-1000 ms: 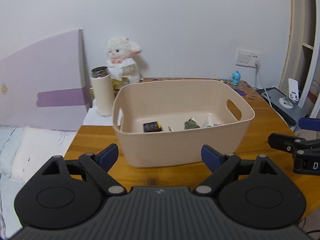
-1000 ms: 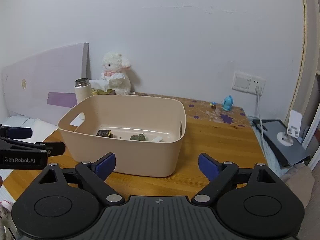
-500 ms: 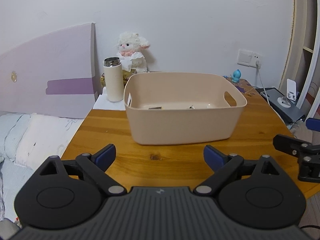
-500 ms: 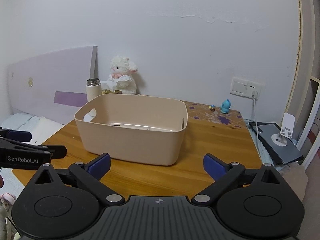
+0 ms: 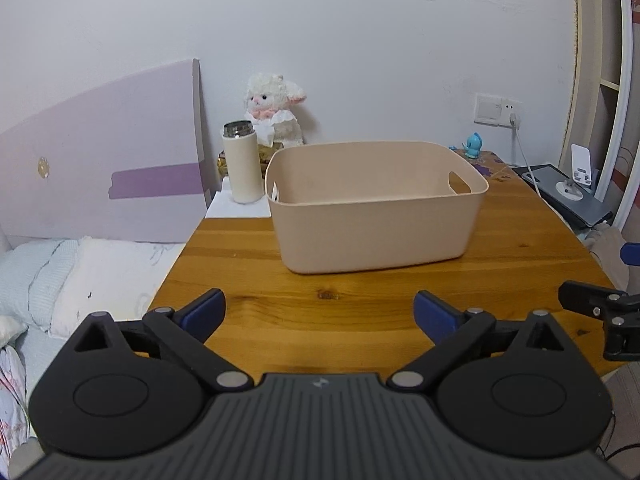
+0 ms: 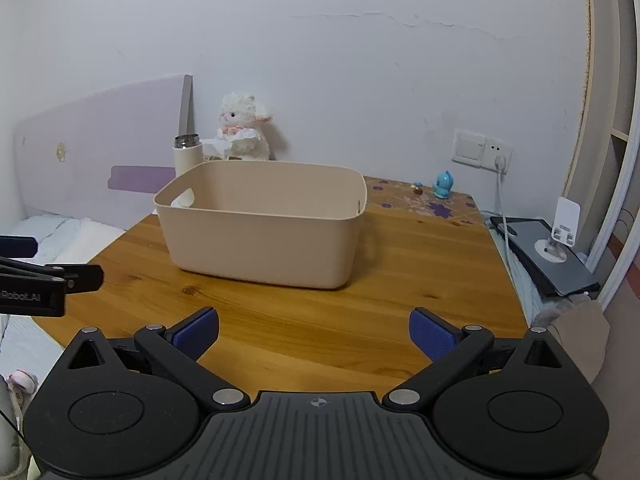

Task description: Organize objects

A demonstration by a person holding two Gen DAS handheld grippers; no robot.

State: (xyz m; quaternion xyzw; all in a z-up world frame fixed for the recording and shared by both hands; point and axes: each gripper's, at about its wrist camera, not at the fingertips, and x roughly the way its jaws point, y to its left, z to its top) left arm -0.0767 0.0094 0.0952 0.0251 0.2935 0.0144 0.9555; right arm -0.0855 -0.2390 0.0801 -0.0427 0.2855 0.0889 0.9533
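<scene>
A beige plastic bin (image 5: 376, 208) with handle cut-outs stands on the wooden table (image 5: 360, 320); it also shows in the right wrist view (image 6: 260, 220). Its contents are hidden below the rim from here. My left gripper (image 5: 318, 314) is open and empty, held above the table's front edge, well short of the bin. My right gripper (image 6: 314, 330) is open and empty, level with it to the right. Each gripper shows at the edge of the other's view.
A cream flask (image 5: 241, 162) and a white plush lamb (image 5: 274, 110) stand behind the bin. A small blue figurine (image 6: 443, 185) sits at the back right. A tablet with a phone stand (image 6: 552, 252) lies right of the table. A bed (image 5: 60, 272) lies left.
Both grippers have pulled back and dropped lower, away from the bin. The small items inside the bin have gone out of sight below its rim.
</scene>
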